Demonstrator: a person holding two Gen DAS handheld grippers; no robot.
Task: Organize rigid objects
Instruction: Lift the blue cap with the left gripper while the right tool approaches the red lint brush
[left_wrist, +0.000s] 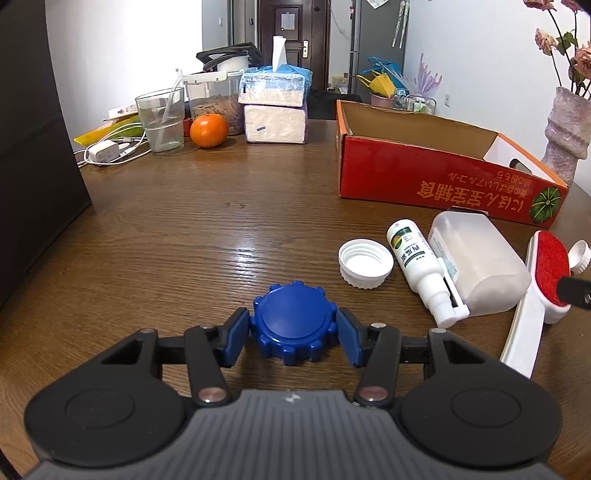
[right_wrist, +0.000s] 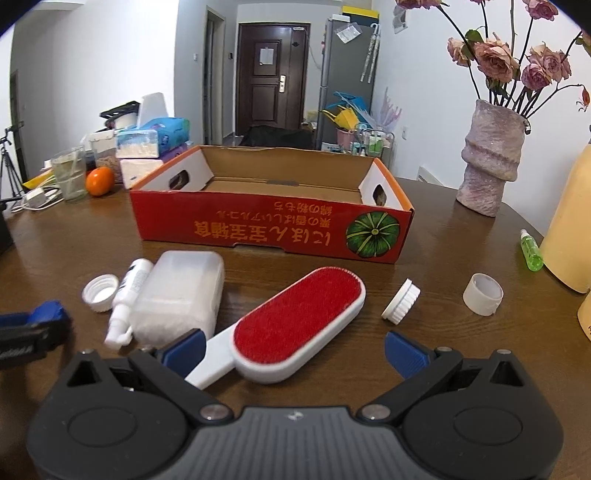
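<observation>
Left wrist view: the left tongs (left_wrist: 293, 330) are clamped on a blue ridged cap (left_wrist: 293, 320) resting on the brown wooden bench (left_wrist: 207, 229). Ahead to the right lie an upturned white cap (left_wrist: 365, 263), a small white spray bottle (left_wrist: 423, 271) touching a frosted plastic bottle (left_wrist: 480, 264), and a red lint brush (left_wrist: 543, 286), partly cut off. The red cardboard box (left_wrist: 436, 181) stands open behind them.

Right wrist view: the right tongs (right_wrist: 295, 350) stand wide apart around the lint brush (right_wrist: 295, 321), pads not touching it. A ribbed white cap (right_wrist: 400, 301) and a plain white cap (right_wrist: 483, 293) lie to the right. The left tongs show blurred at the left edge.
</observation>
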